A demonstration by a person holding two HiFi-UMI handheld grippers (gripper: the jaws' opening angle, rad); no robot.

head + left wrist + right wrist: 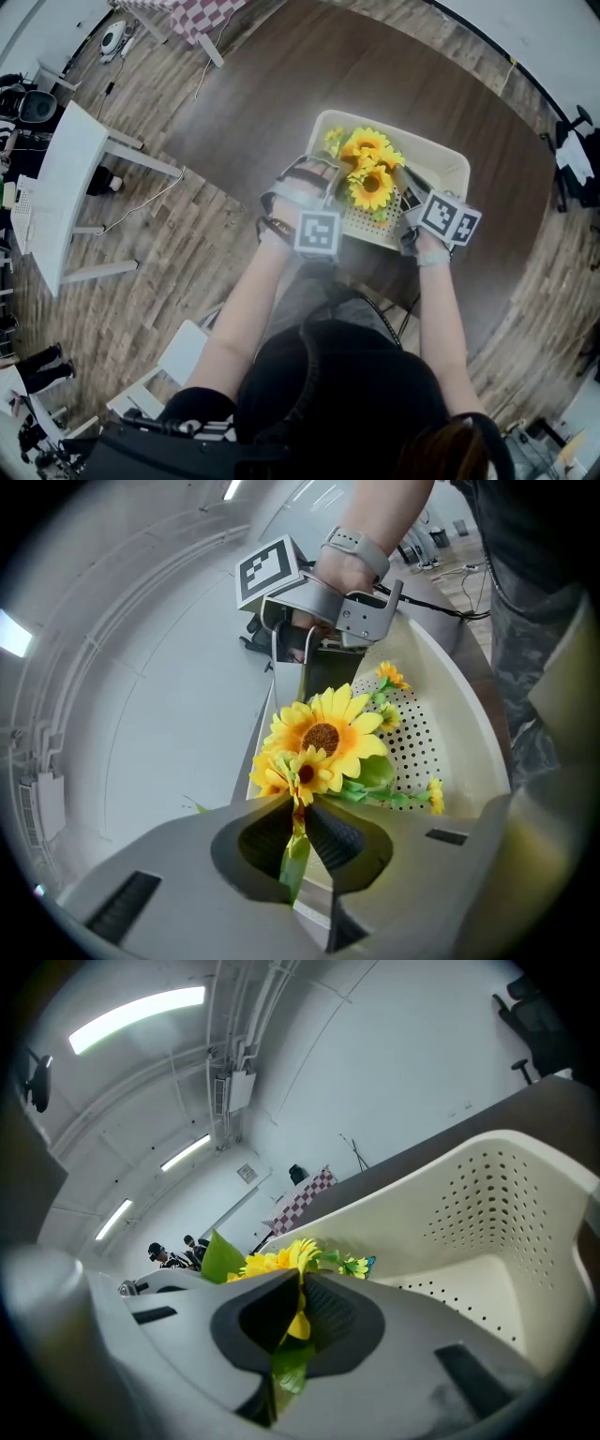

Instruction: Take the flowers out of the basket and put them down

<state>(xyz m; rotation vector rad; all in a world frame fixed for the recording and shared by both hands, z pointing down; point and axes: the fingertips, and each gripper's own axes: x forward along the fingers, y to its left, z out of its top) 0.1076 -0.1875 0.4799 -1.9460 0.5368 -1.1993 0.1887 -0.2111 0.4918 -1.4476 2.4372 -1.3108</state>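
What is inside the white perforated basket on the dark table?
Yellow sunflowers lie inside the basket. The left gripper and the right gripper are each closed on them. The basket floor beneath the flowers is covered, so it cannot be seen.

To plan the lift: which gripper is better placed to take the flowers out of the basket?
Probably left: left gripper holds the flowers just below the heads; right gripper pinches only petal and leaf.

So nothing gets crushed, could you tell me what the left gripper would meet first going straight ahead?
The left gripper, shut on the sunflowers, would push into their blooms first; probably the basket wall next.
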